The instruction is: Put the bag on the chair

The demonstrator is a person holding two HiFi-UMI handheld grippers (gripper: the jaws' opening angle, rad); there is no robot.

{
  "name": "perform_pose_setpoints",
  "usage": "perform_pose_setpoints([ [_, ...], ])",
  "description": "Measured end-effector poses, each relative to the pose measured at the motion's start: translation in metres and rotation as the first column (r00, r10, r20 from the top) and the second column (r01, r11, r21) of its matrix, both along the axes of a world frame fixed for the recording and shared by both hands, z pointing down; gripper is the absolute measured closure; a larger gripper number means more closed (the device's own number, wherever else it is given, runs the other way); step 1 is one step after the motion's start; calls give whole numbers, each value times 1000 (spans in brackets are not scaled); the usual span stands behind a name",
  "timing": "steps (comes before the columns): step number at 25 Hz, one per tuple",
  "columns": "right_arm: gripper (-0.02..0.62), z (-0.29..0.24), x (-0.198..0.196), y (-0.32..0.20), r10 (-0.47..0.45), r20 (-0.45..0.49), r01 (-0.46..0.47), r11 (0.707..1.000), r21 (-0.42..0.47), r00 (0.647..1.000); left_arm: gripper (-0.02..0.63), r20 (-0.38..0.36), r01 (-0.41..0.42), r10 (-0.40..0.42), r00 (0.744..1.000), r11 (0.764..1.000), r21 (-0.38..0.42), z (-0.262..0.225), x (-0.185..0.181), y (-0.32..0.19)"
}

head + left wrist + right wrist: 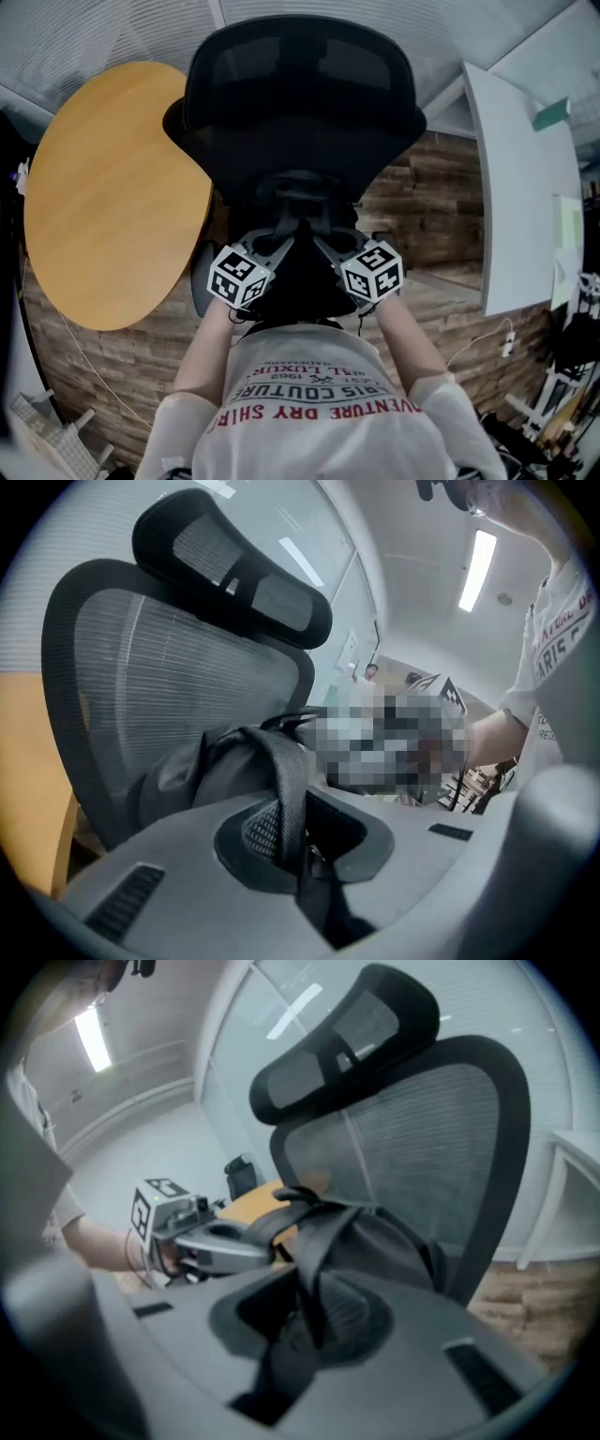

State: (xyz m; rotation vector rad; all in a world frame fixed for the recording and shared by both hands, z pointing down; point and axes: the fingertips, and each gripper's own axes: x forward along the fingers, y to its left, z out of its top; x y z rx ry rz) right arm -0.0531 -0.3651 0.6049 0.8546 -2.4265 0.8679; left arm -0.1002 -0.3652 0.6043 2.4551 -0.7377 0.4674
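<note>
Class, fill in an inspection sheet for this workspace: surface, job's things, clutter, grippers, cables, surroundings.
Surface: black mesh chair; its seat is hidden behind the bag and the grippers.
Job's things: dark bag, close in front of the chair's backrest; whether it rests on the seat cannot be told.
Clutter: white rack and dark stands on the floor.
Grippers: left gripper shut on a strap of the bag; right gripper likewise shut on a strap.
Cables: white cable on the wood floor, at the right.
Surroundings: round wooden table; white desk.
</note>
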Motion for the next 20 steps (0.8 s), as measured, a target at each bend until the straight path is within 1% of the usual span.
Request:
perform_pose_setpoints([
  [3,511,24,0,-2,21,-43,-23,999,-33,999,552,-12,30,-31,999,998,-48,24,-4,-2],
  [7,497,46,2,-6,71,-86,-76,996,-54,994,541,-1,64,-64,998,996,-68,48,-6,-4],
  [10,495,58,4,-10,99,-105,-107,992,-69,990,535,-16,74,-76,997,992,-99,61,-3,-7],
  [11,482,60,5,-11,111,-109,-119,990,-74,988,529,-21,80,-83,996,990,-117,65,-2,-8],
  [13,427,63,8,-13,131,-122,-141,987,-81,984,492,-17,102,-105,994,985,-143,72,-2,-11],
  [15,385,63,12,-14,142,-135,-153,985,-74,981,461,4,120,-120,993,985,-121,73,-2,-13],
  [16,374,62,14,-14,149,-140,-160,985,-66,979,446,18,125,-124,992,988,-91,72,-1,-14],
  [18,349,58,18,-14,170,-149,-179,983,-45,974,388,38,145,-143,989,989,-37,68,-2,-16],
  [20,334,53,23,-14,196,-165,-201,979,-14,967,349,38,180,-180,983,983,-16,64,-5,-18],
])
